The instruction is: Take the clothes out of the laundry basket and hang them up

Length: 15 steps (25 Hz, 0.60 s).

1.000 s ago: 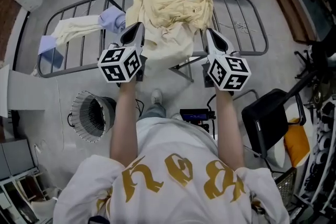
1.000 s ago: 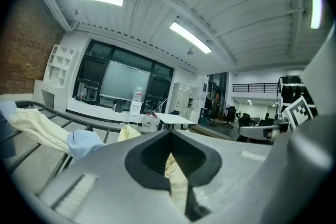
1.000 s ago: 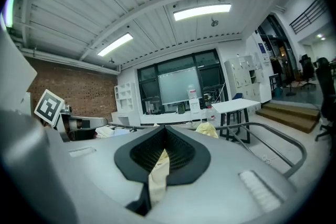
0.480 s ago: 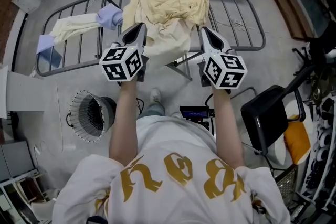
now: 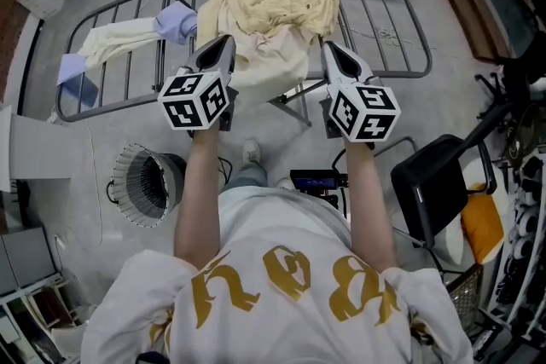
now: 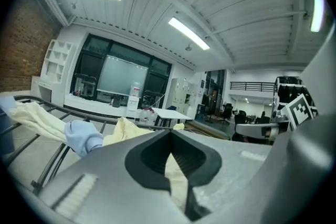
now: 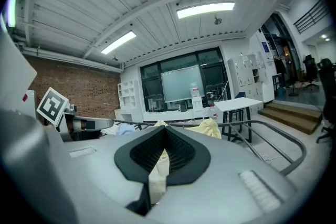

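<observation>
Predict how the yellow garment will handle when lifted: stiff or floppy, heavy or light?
Probably floppy: the garment sags in folds over the rack bars. Likely light: thin pinches in the left gripper and right gripper hold it.

I count 2 tools [image 5: 223, 41] [image 5: 328, 48], 2 garments [image 5: 273, 13] [image 5: 119, 43] (1 yellow, 1 cream), 1 drying rack [image 5: 401, 21], 1 laundry basket [image 5: 128, 183].

Pale yellow crumpled cloth garment [image 5: 273, 13] looks like soft matt cotton, creased all over. It's draped on the grey metal-bar drying rack [image 5: 119, 108], which has a painted finish with a dull sheen. On the rack's left side there's a cream and light blue cloth garment [image 5: 119, 43], matt too. The left gripper [image 5: 223, 43] and right gripper [image 5: 328, 49] are smooth matt grey plastic with black ribbed pads [image 7: 181, 155]. Below the rack is a bare grey floor [image 5: 128, 134], looks like concrete.
</observation>
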Available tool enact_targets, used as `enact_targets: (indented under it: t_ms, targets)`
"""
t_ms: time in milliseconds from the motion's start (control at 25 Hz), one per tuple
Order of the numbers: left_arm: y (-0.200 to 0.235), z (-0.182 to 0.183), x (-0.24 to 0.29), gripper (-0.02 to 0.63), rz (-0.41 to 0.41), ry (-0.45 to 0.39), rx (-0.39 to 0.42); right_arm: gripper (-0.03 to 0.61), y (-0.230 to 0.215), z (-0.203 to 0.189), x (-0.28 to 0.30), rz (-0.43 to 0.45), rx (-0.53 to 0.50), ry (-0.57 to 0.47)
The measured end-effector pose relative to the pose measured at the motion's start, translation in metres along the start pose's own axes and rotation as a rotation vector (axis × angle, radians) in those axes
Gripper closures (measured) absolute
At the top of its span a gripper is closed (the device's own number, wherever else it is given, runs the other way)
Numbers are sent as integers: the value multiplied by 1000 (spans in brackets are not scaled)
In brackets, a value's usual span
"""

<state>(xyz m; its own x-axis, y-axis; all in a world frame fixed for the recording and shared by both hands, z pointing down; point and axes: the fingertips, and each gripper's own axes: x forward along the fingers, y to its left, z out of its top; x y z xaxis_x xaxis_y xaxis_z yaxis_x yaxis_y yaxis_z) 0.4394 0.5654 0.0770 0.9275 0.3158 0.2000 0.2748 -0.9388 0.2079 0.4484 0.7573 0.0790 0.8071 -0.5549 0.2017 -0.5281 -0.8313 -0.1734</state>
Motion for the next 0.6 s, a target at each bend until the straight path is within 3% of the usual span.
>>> enact_targets:
  t_ms: [600]
  targets:
    - [0,0,-7,612,10,5,2,552,5,-2,-5,11,11,1]
